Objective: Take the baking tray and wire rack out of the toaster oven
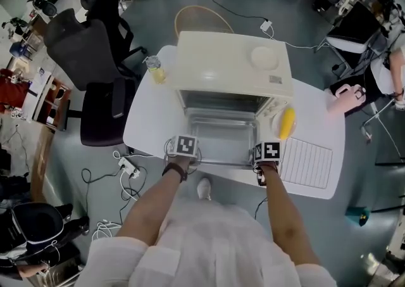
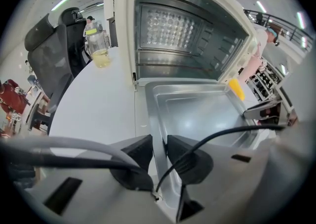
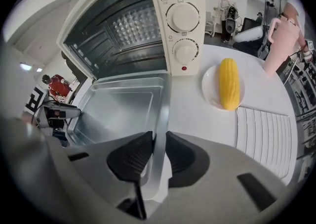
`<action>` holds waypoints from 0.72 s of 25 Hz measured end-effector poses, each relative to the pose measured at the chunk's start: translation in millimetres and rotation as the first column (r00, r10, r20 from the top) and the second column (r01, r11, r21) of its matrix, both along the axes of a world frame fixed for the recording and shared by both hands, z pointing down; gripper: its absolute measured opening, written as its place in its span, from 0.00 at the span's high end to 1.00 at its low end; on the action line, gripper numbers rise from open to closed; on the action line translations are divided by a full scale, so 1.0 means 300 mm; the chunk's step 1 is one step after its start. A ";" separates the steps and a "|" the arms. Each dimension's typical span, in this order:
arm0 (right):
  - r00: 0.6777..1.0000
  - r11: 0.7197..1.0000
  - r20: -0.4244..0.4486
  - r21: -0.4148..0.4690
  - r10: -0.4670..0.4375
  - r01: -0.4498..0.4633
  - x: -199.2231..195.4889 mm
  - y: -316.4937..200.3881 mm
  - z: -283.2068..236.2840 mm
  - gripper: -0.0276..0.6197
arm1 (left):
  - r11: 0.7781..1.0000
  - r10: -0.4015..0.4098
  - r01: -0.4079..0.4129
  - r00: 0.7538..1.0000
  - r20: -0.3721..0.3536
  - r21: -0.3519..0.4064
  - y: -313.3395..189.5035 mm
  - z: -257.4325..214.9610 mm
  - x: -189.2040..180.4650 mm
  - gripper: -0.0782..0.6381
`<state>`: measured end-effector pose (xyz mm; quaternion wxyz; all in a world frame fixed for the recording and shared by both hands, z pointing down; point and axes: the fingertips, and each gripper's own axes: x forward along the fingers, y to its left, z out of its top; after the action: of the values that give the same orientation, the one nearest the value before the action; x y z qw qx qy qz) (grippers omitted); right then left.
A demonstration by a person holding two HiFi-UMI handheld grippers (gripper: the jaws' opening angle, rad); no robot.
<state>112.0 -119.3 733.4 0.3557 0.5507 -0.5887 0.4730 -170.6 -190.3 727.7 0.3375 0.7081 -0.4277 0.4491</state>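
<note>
Rims are the place to take the baking tray (image 1: 218,140), and both tools are already there. The left gripper (image 2: 159,144) pinches the tray's left rim and the right gripper (image 3: 159,141) pinches its right rim, pads pressed on thin metal. The tray lies just in front of the open mouth of the toaster oven (image 1: 231,64). I judge it light, stiff and slick, likely to tip unless both sides rise level. A white wire rack (image 1: 307,164) lies on the table (image 1: 149,124), right of the oven.
</note>
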 end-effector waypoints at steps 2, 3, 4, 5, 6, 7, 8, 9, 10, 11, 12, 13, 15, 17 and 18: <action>1.000 1.000 0.000 0.019 0.000 0.000 -0.001 0.002 -0.010 0.82 | 1.000 -0.005 0.005 1.000 -0.008 0.015 0.000 -0.014 0.003 0.77; 1.000 1.000 0.001 0.030 0.002 -0.002 -0.001 0.004 -0.017 0.82 | 1.000 -0.009 0.009 1.000 -0.014 0.026 -0.003 -0.024 0.005 0.77; 1.000 0.999 0.003 0.038 0.005 -0.006 -0.001 0.007 -0.023 0.82 | 0.999 -0.014 0.015 1.000 -0.018 0.034 -0.005 -0.035 0.005 0.78; 1.000 0.999 0.006 0.042 0.012 -0.013 0.000 0.015 -0.029 0.82 | 0.999 -0.019 0.020 1.000 -0.021 0.038 -0.003 -0.045 0.006 0.78; 1.000 0.999 0.011 0.042 0.022 -0.022 0.000 0.027 -0.033 0.82 | 0.999 -0.022 0.022 0.999 -0.024 0.039 0.005 -0.054 0.007 0.78; 0.999 0.999 0.017 0.042 0.031 -0.031 0.002 0.040 -0.035 0.82 | 0.999 -0.021 0.022 0.999 -0.027 0.040 0.015 -0.062 0.009 0.78; 0.999 0.998 0.022 0.043 0.038 -0.038 0.005 0.053 -0.038 0.82 | 0.999 -0.019 0.020 0.999 -0.034 0.042 0.026 -0.071 0.015 0.78; 0.999 0.998 0.025 0.046 0.043 -0.044 0.010 0.065 -0.041 0.82 | 0.999 -0.017 0.019 0.999 -0.046 0.041 0.038 -0.081 0.025 0.78; 0.998 0.998 0.028 0.048 0.047 -0.049 0.016 0.076 -0.045 0.82 | 0.999 -0.018 0.019 0.998 -0.064 0.029 0.055 -0.090 0.040 0.78; 0.998 0.997 0.031 0.049 0.051 -0.052 0.022 0.087 -0.048 0.82 | 1.000 -0.023 0.024 0.996 -0.087 0.009 0.078 -0.096 0.057 0.79; 0.998 0.997 0.033 0.051 0.052 -0.054 0.029 0.096 -0.052 0.82 | 1.000 -0.029 0.030 0.995 -0.098 0.006 0.088 -0.102 0.068 0.79; 0.998 0.997 0.034 0.054 0.052 -0.054 0.038 0.101 -0.057 0.82 | 0.999 -0.030 0.033 0.996 -0.086 0.032 0.078 -0.112 0.066 0.79; 0.998 0.997 0.029 0.063 0.050 -0.051 0.065 0.117 -0.069 0.82 | 0.997 -0.030 0.033 0.998 -0.053 0.074 0.073 -0.126 0.070 0.79; 0.998 0.996 0.030 0.073 0.056 -0.058 0.104 0.138 -0.078 0.82 | 0.998 -0.029 0.033 0.997 -0.065 0.059 0.113 -0.132 0.119 0.79; 0.997 0.995 0.039 0.079 0.063 -0.066 0.128 0.145 -0.081 0.82 | 0.998 -0.029 0.033 0.997 -0.071 0.055 0.126 -0.138 0.147 0.79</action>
<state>150.3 -75.9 708.9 0.3070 0.5744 -0.5955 0.4702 -126.4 -152.4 686.4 0.3391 0.7259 -0.4391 0.4065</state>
